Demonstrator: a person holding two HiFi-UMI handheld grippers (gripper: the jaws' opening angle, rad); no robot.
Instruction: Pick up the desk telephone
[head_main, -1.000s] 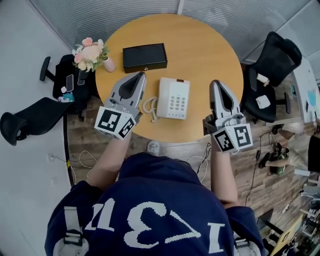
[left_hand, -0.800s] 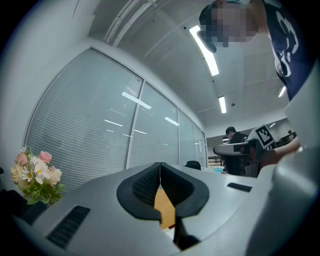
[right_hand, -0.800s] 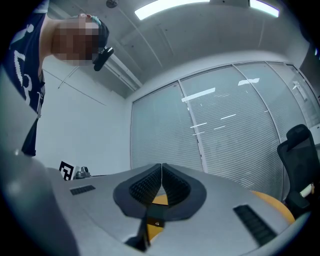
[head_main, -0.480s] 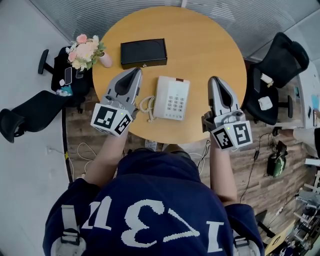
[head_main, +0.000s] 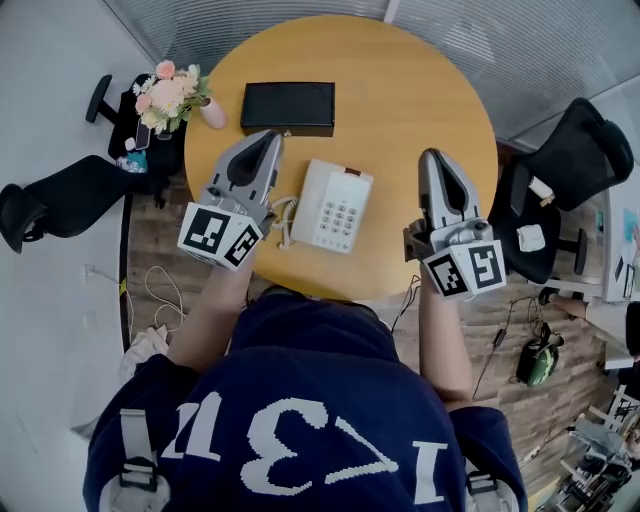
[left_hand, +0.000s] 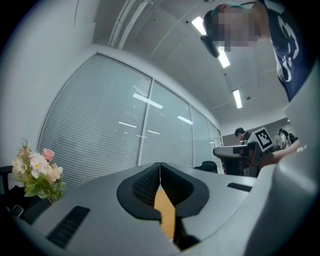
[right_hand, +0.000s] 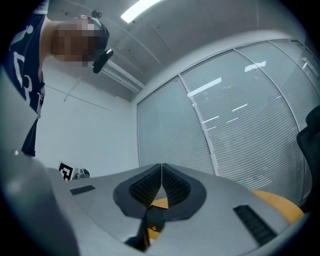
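This is an office. A desk telephone (head_main: 335, 205) sits on a round table (head_main: 420, 100) among black swivel chairs (head_main: 575, 160), with blind-covered glass walls (left_hand: 110, 130) and strip ceiling lights (left_hand: 237, 98).

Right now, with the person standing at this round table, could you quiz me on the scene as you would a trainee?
1. True or false: the left gripper is holding the white telephone.
2. What lies on the wooden table beyond the telephone? A) a black box, B) a laptop, C) a mug.
3. Fill in the missing word: in the head view, the telephone lies ___ the left gripper and the right gripper.

Key
1. False. Both grippers are shut and empty, and the telephone rests on the table.
2. A, the black box.
3. between
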